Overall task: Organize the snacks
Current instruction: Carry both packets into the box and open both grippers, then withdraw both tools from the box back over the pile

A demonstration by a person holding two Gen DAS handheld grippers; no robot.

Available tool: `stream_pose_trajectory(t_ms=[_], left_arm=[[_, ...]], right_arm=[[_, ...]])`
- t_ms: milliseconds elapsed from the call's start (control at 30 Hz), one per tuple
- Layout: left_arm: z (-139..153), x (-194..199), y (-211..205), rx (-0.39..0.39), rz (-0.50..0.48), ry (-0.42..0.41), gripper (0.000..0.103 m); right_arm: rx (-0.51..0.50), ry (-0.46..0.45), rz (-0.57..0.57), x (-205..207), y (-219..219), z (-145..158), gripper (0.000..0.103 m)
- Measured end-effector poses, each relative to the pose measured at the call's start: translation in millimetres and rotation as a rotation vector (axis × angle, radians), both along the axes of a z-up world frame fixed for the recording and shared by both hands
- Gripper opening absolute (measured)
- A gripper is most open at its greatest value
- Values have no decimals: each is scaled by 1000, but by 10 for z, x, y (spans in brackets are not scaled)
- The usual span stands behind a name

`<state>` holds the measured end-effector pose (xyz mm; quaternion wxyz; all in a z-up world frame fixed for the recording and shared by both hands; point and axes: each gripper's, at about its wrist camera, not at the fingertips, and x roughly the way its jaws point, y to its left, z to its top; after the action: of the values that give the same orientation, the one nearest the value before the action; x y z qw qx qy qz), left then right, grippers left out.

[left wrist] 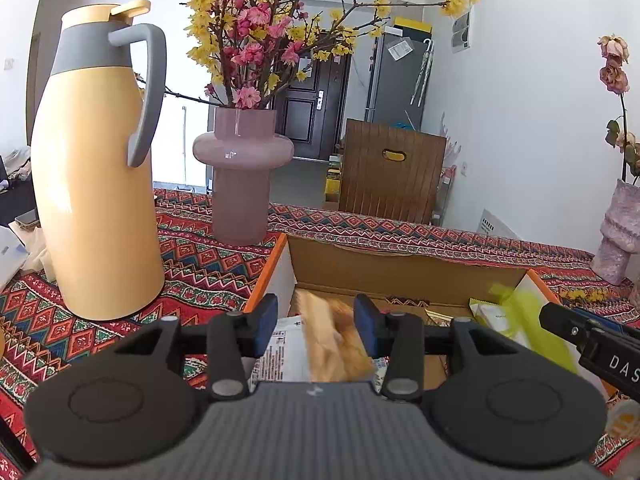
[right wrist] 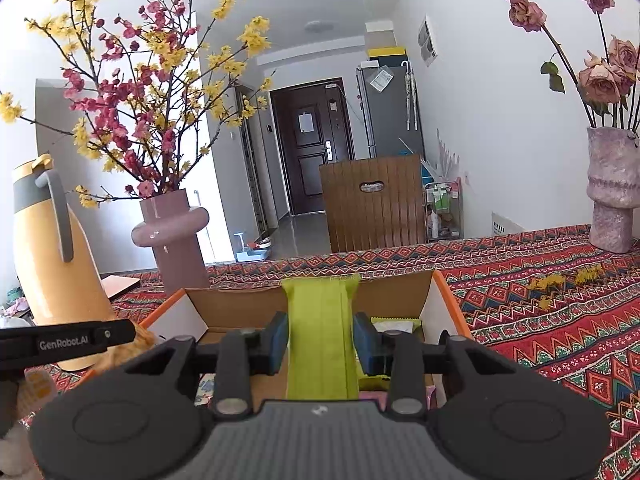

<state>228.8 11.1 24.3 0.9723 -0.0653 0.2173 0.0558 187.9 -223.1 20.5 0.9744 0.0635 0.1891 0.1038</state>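
Note:
An open cardboard box (left wrist: pixel 360 264) with orange edges sits on the patterned cloth and holds several snack packets. My left gripper (left wrist: pixel 316 324) hangs over the box's left side. A blurred orange snack packet (left wrist: pixel 332 332) is between its blue pads, and a gap shows on the left side, so the pads do not press on it. My right gripper (right wrist: pixel 320 340) is over the same box (right wrist: pixel 400 292), shut on a lime-green snack packet (right wrist: pixel 320 332) that stands upright between its pads. That green packet (left wrist: pixel 532 316) also shows at the right of the left wrist view.
A tall yellow thermos jug (left wrist: pixel 100 180) and a pink vase (left wrist: pixel 242 176) of flowering branches stand left of the box. A textured vase (right wrist: pixel 612 184) with dried roses stands far right. Yellow petals (right wrist: pixel 560 282) lie on the cloth. A wooden chair (right wrist: pixel 376 204) stands behind the table.

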Motion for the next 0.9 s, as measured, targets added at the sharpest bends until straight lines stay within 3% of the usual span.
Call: stream_pose_trajectory(t_ms=[33,67,133,167,200,300,900], left_arm=[[8,-4,1,2,4,-7,57],[15,-19,2,4,8,-15,69],[33,-58,7,5,23,-37,89],[47,-87,11,7,34,-50,100],[61,-112,13,7,44,-64,103],[86,-158,16,4,48,-86,103],[161,-202,-3,-13,48,-81,103]], right_arm=[[5,-1,-9,-9,-22,2,36],[9,0,-19,-14,-40,8,43],[19,-9,-47,-36,-75,18,67],[23,-14,-58,-48,-88,19,84],[28,-22,-70,-69,-110,20,94],[42,-31,-82,-100,-136,29,99],[36,-55,-74,-247,-123,121,101]])
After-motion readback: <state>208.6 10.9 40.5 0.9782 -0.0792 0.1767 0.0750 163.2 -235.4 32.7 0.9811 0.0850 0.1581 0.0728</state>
